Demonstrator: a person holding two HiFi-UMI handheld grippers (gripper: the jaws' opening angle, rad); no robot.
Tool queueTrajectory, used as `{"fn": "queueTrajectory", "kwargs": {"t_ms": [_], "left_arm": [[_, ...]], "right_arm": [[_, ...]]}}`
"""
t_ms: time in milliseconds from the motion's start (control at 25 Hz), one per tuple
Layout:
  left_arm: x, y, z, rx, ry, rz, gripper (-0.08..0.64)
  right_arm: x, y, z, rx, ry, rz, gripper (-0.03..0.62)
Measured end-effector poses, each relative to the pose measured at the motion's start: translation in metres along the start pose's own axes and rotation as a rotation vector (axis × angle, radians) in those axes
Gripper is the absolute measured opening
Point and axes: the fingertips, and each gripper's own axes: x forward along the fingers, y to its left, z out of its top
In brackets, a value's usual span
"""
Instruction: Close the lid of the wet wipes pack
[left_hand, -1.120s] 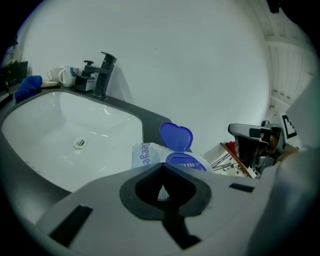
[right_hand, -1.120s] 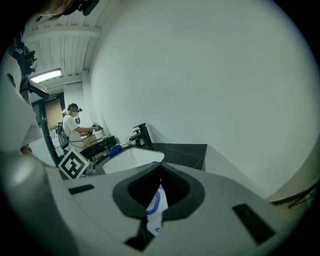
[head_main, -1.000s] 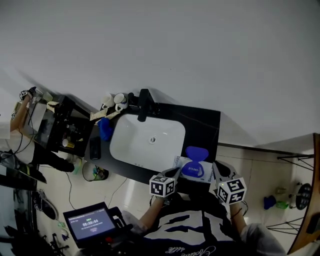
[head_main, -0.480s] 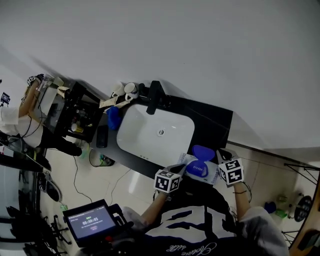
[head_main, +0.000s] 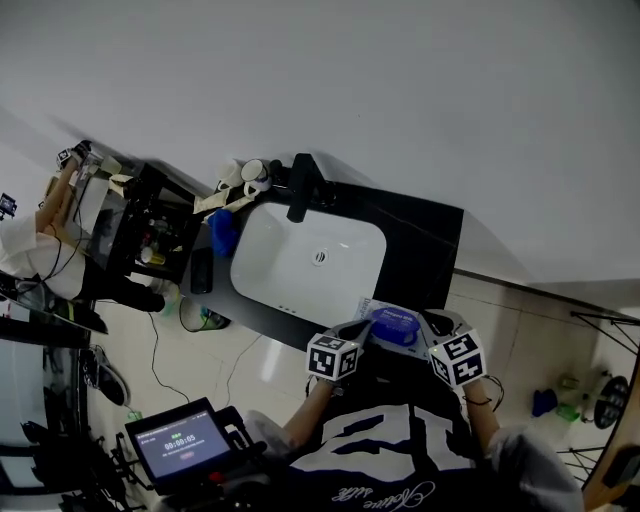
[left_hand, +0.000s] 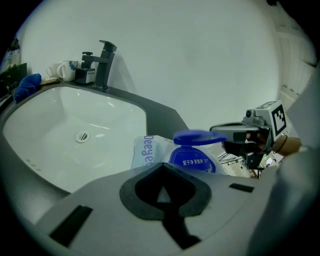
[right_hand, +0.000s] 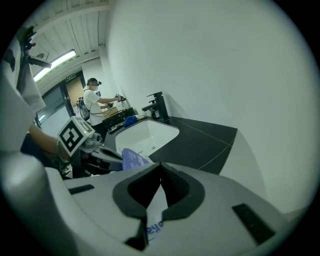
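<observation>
On the counter (head_main: 420, 250) just beside the sink (head_main: 310, 262), read closure as partly done: wet wipes pack (left_hand: 147, 152) lying flat, blue lid (left_hand: 197, 136) down near level but apparently unseated, left gripper (left_hand: 163, 172) and right gripper (right_hand: 160, 172) fingers both clenched with nothing clearly held, final press-down remaining.

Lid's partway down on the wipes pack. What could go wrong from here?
1. The lid stands partly raised, and the right gripper seems to touch only its rim; it could slip off and the lid spring back up.
2. The wet wipes pack lies at the counter's front edge beside the sink, and the left gripper is shut, not gripping it; a hard push might slide it off.
</observation>
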Motion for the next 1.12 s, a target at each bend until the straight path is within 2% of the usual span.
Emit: {"fn": "queueTrajectory", "kwargs": {"t_ms": [160,280,440,560,880,1040,1120], "left_arm": [[-0.004,0.004,0.002,-0.041,-0.043,-0.011,0.0],[-0.005,0.008,-0.001,-0.015,-0.039,0.002,0.001],[-0.009,0.012,-0.001,-0.003,-0.055,-0.004,0.001],[-0.018,0.012,0.002,-0.012,-0.072,-0.021,0.0],[-0.04,0.009,0.002,0.018,-0.093,-0.076,0.0],[-0.05,0.003,0.01,0.037,-0.139,-0.115,0.0],[-0.057,0.0,0.013,0.05,-0.163,-0.136,0.001]], "right_arm": [[0.004,0.03,-0.017,0.0,0.041,0.058,-0.009],[0.016,0.043,-0.034,-0.042,0.099,0.067,-0.009],[0.032,0.044,-0.054,-0.123,0.181,0.013,-0.009],[0.033,0.045,-0.055,-0.137,0.204,-0.036,-0.003],[0.029,0.045,-0.052,-0.08,0.195,-0.118,-0.003],[0.024,0.044,-0.05,-0.015,0.129,-0.189,-0.003],[0.019,0.049,-0.047,0.049,0.071,-0.2,-0.003]]}}
